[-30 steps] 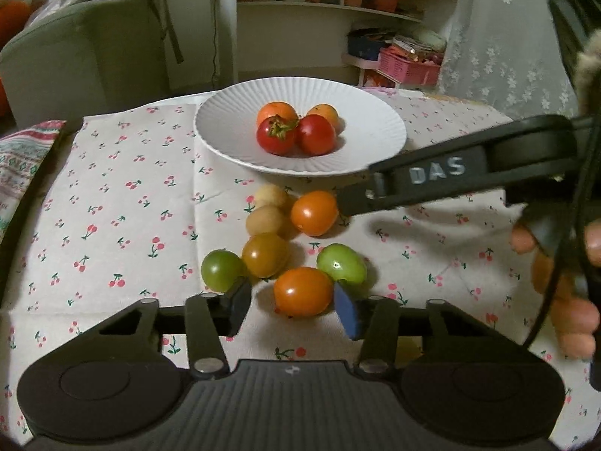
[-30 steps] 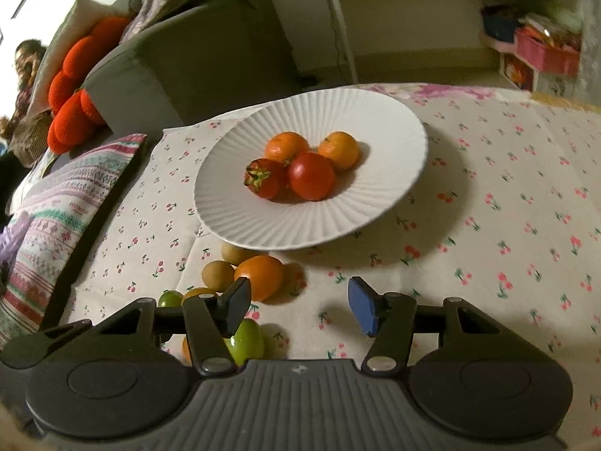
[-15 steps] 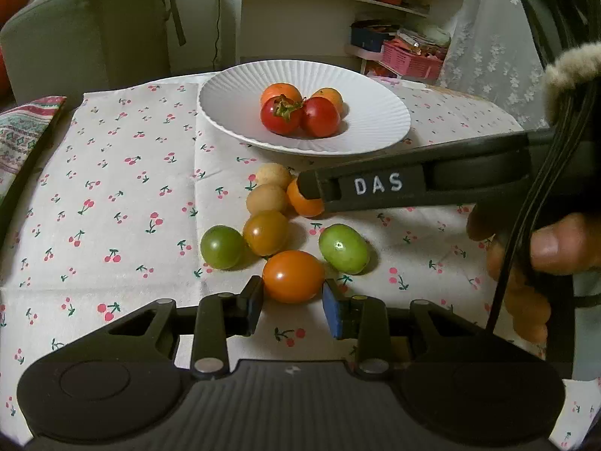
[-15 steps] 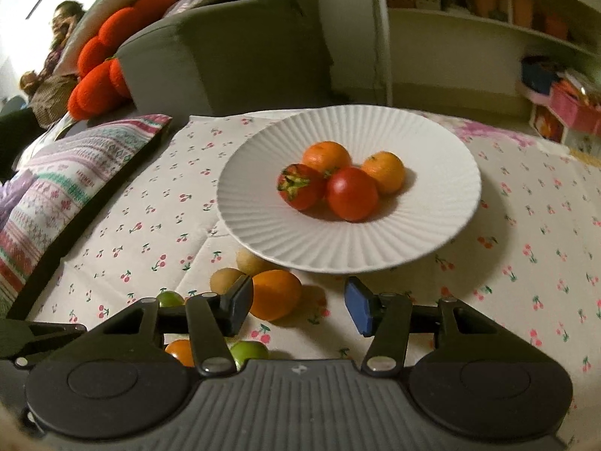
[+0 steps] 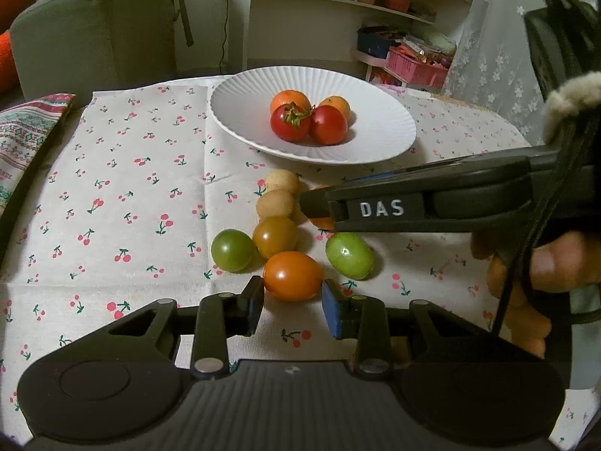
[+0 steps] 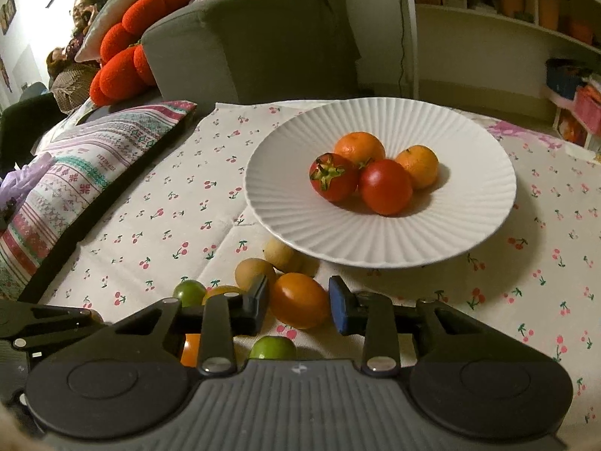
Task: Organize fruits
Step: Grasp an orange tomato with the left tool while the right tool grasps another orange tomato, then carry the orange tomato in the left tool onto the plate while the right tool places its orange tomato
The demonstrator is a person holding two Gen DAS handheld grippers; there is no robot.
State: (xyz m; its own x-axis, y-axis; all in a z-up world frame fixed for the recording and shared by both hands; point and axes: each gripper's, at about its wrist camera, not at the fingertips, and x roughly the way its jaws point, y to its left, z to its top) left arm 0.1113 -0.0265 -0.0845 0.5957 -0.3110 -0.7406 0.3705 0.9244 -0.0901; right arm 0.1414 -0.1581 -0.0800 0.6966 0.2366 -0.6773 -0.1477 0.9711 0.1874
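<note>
Fruits are sitting in two groups: four on the white plate point(image 6: 379, 240), seven loose on the cherry-print worktop point(image 5: 124, 195) just in front of it. On the plate I am counting two red tomatoes point(image 6: 385, 186) and two oranges point(image 6: 358, 146). Loose ones: two orange tomatoes, two green ones point(image 5: 232, 250), one brownish one point(image 5: 275, 236) and two tan round fruits point(image 5: 276, 203). So the sorting looks under halfway along.

The left tongs point(image 5: 293, 302) are standing narrow around the near orange tomato point(image 5: 293, 275), pads just beside it; contact is unclear. The right tongs point(image 6: 299, 302) are flanking the far orange tomato point(image 6: 299, 299) likewise, not yet clamping.
</note>
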